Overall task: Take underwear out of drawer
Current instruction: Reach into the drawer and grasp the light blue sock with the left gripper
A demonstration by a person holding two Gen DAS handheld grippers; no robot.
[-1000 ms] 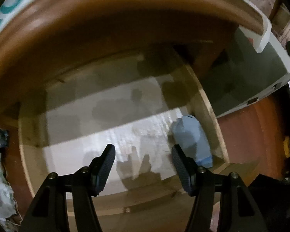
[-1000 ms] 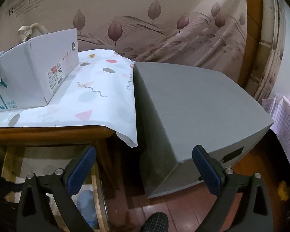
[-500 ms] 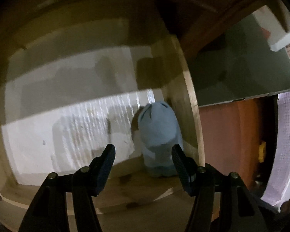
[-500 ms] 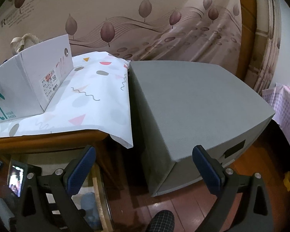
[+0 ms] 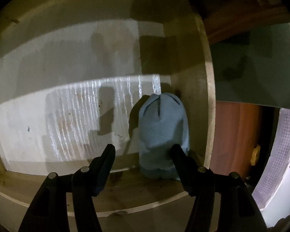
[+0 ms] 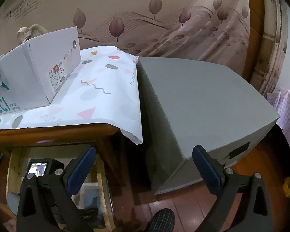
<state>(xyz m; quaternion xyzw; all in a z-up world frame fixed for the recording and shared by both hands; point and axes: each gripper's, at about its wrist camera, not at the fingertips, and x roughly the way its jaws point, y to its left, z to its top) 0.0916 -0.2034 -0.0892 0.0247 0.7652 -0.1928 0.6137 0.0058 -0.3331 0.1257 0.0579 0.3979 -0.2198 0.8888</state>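
Reach step underway: left gripper [image 5: 143, 154] hangs spread over the folded pale-blue underwear [image 5: 162, 133] in the wooden drawer's [image 5: 208, 96] corner; next, straddle and pinch. Right gripper [image 6: 143, 166] spread, idle.

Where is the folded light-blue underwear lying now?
In the left wrist view, the folded light-blue underwear lies in the wooden drawer, in its near right corner against the side wall.

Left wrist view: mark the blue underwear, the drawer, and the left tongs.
blue underwear [image 5: 162, 127]: left wrist view, middle of the folded bundle.
drawer [image 5: 208, 116]: left wrist view, top edge of its right side wall.
left tongs [image 5: 143, 154]: left wrist view, midway between the open fingertips.
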